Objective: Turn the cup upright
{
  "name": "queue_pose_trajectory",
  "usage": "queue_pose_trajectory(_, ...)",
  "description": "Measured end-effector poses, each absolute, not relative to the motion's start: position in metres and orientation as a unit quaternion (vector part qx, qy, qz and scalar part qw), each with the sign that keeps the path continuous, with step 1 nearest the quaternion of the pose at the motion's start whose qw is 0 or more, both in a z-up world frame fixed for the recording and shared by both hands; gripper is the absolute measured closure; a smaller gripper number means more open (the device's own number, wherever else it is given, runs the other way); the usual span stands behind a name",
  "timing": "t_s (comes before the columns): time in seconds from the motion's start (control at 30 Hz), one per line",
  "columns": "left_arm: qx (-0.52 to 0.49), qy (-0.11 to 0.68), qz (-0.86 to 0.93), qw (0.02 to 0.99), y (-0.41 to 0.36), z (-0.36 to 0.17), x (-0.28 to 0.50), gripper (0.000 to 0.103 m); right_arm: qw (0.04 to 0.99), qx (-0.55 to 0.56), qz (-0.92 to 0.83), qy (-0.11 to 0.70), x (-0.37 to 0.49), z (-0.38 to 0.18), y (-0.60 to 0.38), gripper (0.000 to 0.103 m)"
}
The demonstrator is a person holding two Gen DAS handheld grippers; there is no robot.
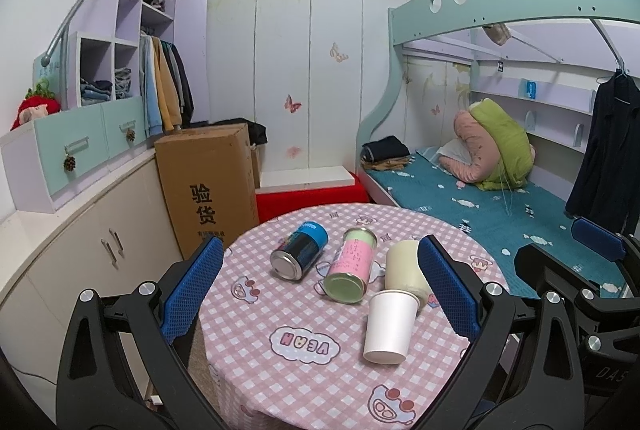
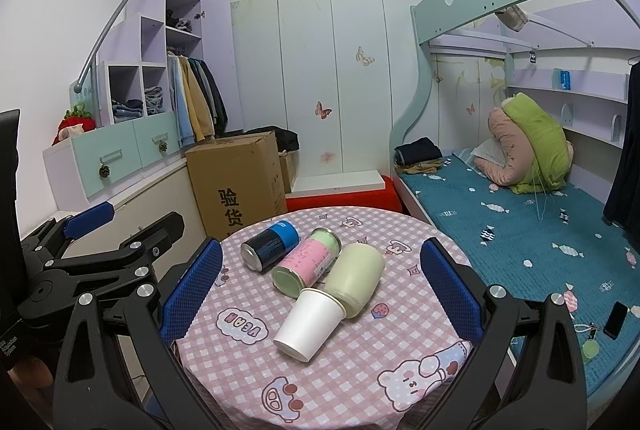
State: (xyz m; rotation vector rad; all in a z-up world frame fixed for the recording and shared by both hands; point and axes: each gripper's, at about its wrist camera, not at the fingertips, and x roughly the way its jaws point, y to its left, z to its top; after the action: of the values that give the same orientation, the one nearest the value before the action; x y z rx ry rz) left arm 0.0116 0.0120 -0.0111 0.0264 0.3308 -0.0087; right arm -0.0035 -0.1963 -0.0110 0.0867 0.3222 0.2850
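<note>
A white paper cup [image 1: 389, 327] lies on its side on the round table with the pink checked cloth [image 1: 304, 382]; it also shows in the right wrist view [image 2: 310, 324]. Its rim touches a cream cup [image 1: 404, 271], also on its side [image 2: 356, 278]. My left gripper [image 1: 320, 294] is open and empty, held above the near side of the table, its blue fingers [image 1: 192, 294] wide apart. My right gripper [image 2: 320, 294] is open and empty too, over the near edge. It also shows at the right of the left wrist view [image 1: 560, 262].
A pink and green can [image 1: 352, 266] and a blue and black can [image 1: 300, 250] lie on their sides behind the cups. A cardboard box [image 1: 208, 186] and low cabinets stand left of the table. A bunk bed [image 1: 500, 206] stands to the right.
</note>
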Motion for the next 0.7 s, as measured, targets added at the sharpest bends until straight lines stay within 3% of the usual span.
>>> queue_pose_trajectory(0.37,-0.007,0.254,-0.048,0.966,-0.002,-0.053,0.055,0.005,0.971,0.054,0.125,0.199,0.026,-0.034,-0.212,0.007)
queue_pose_trajectory(0.7,-0.027,0.384,-0.072,0.920,-0.023,-0.131,0.113,0.005,0.953,0.070,0.094,0.279,0.072,-0.089,-0.234,0.007)
